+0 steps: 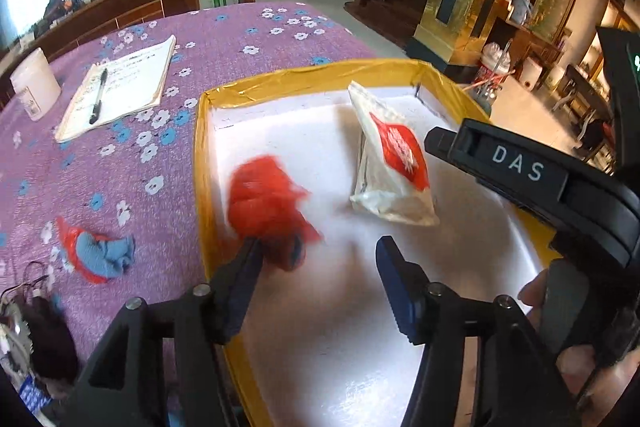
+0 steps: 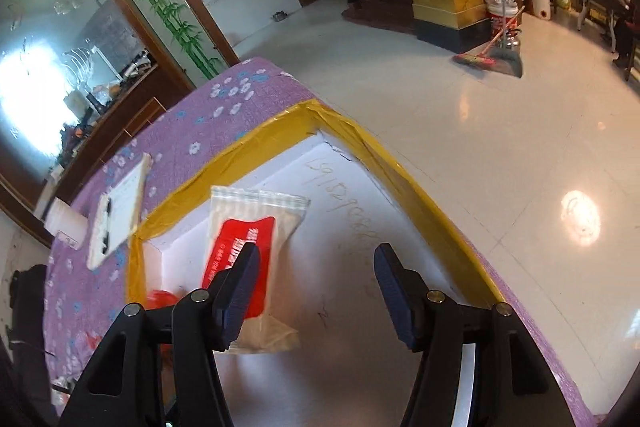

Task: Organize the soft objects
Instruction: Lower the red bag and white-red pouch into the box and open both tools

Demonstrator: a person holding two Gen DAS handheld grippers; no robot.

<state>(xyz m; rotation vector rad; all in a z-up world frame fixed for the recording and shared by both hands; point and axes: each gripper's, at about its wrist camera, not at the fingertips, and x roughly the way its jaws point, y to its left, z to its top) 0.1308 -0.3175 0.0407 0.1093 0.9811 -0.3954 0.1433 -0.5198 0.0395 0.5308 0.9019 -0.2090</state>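
Observation:
A white foam tray with a yellow taped rim [image 1: 304, 75] [image 2: 360, 139] sits on the purple flowered tablecloth. A blurred red bundle with some blue in it [image 1: 268, 203] [image 2: 162, 297] is inside the tray's left part, just past the left finger of my left gripper [image 1: 320, 259]. That gripper is open, with only bare tray between its pads. A white packet with a red label [image 1: 394, 159] [image 2: 248, 227] stands tilted in the tray. My right gripper [image 2: 316, 267] is open above the tray floor, the packet partly behind its left finger.
A second red-and-blue cloth bundle [image 1: 96, 255] lies on the tablecloth left of the tray. Farther back are a notebook with a pen [image 1: 120, 87] and a white jar [image 1: 34, 83]. Dark clutter [image 1: 40, 339] sits at the near left. A black housing marked DAS [image 1: 516, 163] overhangs the tray's right rim.

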